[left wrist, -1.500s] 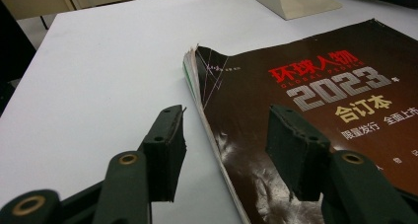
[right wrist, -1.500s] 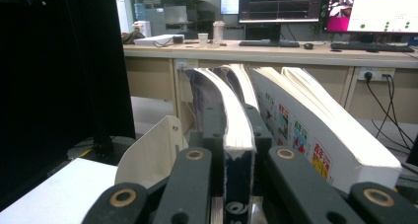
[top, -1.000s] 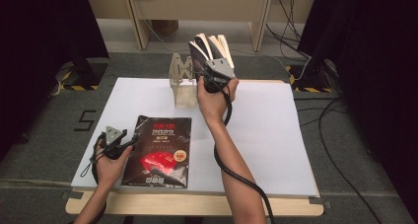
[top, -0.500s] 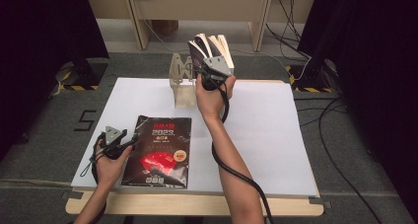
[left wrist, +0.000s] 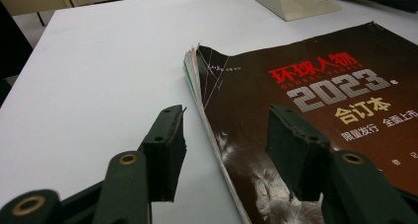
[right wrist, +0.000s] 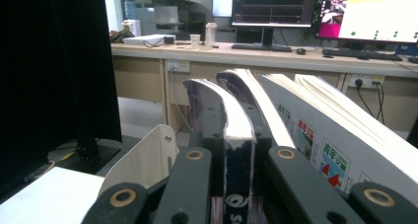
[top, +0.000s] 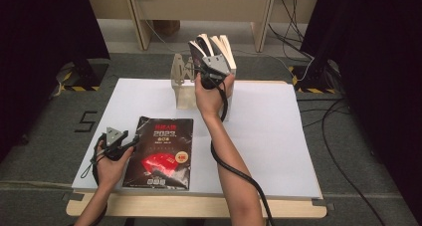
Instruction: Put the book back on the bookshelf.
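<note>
Right gripper view: looks straight onto the spine of a dark-covered book (right wrist: 239,155), pinched between the jaws of the right gripper (right wrist: 235,123), which are pressed nearly together on the thin volume. Stands upright, long axis vertical, spine toward the person, pages curling away at the top. Sits at the left end of a row of leaning books (right wrist: 315,145), just beside the white bookend (right wrist: 143,160).

From the high view, same grip at the far edge of the table (top: 278,136): right gripper (top: 211,69) reaching in from the person's side, dark-covered book (top: 196,49) between the bookend (top: 181,76) and the leaning books (top: 224,44). Probably calls for a straight up-or-down move along that vertical axis, since neighbours crowd in on one side and the bookend on the other. Clearly a job for the right hand (top: 209,94), far nearer than the left.

Farther out, near the person: a black magazine (top: 161,151) flat on the table, long axis running away from the person, title end farthest. Beside its left edge, the left gripper (top: 117,141). In the left gripper view, jaws spread wide around that edge of the magazine (left wrist: 320,95), one over bare table, one over the cover, gripping nothing.
</note>
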`<state>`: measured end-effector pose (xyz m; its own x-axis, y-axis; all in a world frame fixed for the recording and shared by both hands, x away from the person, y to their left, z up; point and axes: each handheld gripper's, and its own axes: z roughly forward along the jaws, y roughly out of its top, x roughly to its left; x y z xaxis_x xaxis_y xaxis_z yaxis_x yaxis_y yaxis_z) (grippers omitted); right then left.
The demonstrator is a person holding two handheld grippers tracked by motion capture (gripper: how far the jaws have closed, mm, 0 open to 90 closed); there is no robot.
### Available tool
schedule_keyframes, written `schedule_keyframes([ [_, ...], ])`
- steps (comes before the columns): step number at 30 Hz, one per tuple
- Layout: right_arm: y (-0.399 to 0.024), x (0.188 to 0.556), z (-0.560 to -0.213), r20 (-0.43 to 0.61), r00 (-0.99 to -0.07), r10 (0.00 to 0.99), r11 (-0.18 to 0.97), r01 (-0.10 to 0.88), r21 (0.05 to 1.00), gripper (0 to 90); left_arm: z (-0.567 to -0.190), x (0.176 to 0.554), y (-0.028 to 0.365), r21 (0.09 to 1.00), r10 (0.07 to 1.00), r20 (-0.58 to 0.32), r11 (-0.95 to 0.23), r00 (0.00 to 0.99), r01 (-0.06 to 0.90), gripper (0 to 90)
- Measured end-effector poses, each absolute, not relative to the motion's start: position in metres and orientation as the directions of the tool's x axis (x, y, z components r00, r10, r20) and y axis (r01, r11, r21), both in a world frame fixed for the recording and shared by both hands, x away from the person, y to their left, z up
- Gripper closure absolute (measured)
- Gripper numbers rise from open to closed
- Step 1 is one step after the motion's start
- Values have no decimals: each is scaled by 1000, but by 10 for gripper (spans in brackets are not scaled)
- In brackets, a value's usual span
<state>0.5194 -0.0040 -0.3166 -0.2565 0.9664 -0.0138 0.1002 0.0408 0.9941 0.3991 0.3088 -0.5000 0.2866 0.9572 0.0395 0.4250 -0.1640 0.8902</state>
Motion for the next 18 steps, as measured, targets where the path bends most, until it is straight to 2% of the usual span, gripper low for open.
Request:
schedule_keyframes([
  [10, -5, 515, -318, -35, -258, 966, 62, 100, 993, 845, -500, 399, 309, 890, 956, 45, -170, 290, 424, 483],
  [18, -10, 504, -320, -46, -269, 962, 85, 135, 987, 841, -500, 399, 308, 888, 956, 47, -173, 290, 427, 483],
])
